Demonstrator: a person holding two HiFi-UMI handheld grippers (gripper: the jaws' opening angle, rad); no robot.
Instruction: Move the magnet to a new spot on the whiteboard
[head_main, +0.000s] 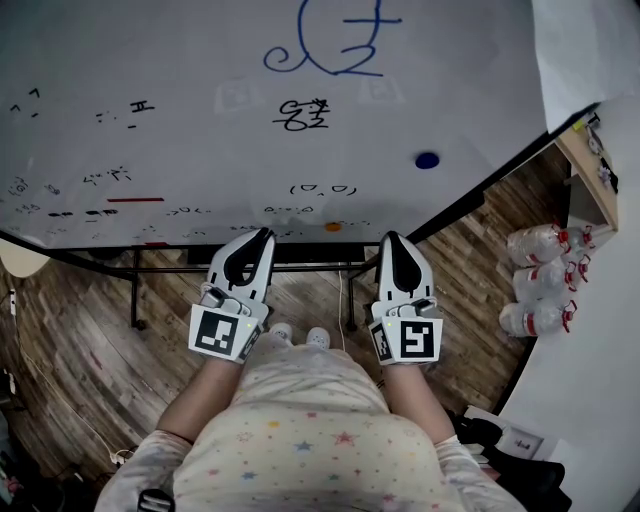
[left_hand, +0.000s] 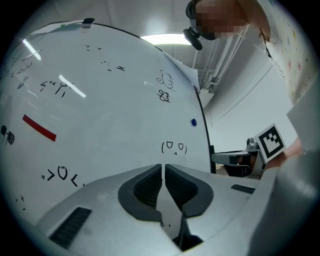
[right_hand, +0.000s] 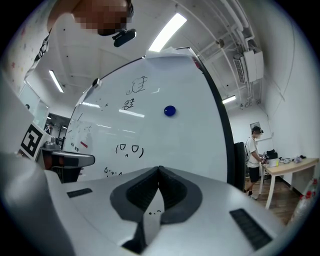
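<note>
A: What do we get from the head view that the two gripper views keep from us?

B: From above we see both tools side by side at the lower edge of the whiteboard (head_main: 200, 70). The left gripper (head_main: 265, 233) and the right gripper (head_main: 389, 238) each point at the board. We also see a small orange dot (head_main: 333, 227) low on the board between their tips. At the far right, plastic bottles (head_main: 538, 282) lie clustered on the wooden floor (head_main: 80, 320). Neither gripper view shows the dot or the bottles.

A: And what do we read in the left gripper view?

B: Its jaws are all but together, with only a thin slit between the ribbed pads and nothing in it. A red strip (left_hand: 39, 128) sits on the board far to the left, and a drawn face (left_hand: 174, 147) lies straight ahead. The blue magnet (left_hand: 193, 122) is higher up and to the right, near the board's right edge, well apart from this gripper.

A: What does the right gripper view add for us?

B: There the jaws meet tip to tip, and they are empty too. We see the magnet stuck to the board above the jaws and slightly to their right, with nothing touching it. Only this view gives us the room past the board's right edge, where a person (right_hand: 254, 160) stands at a wooden counter (right_hand: 292, 165).
</note>
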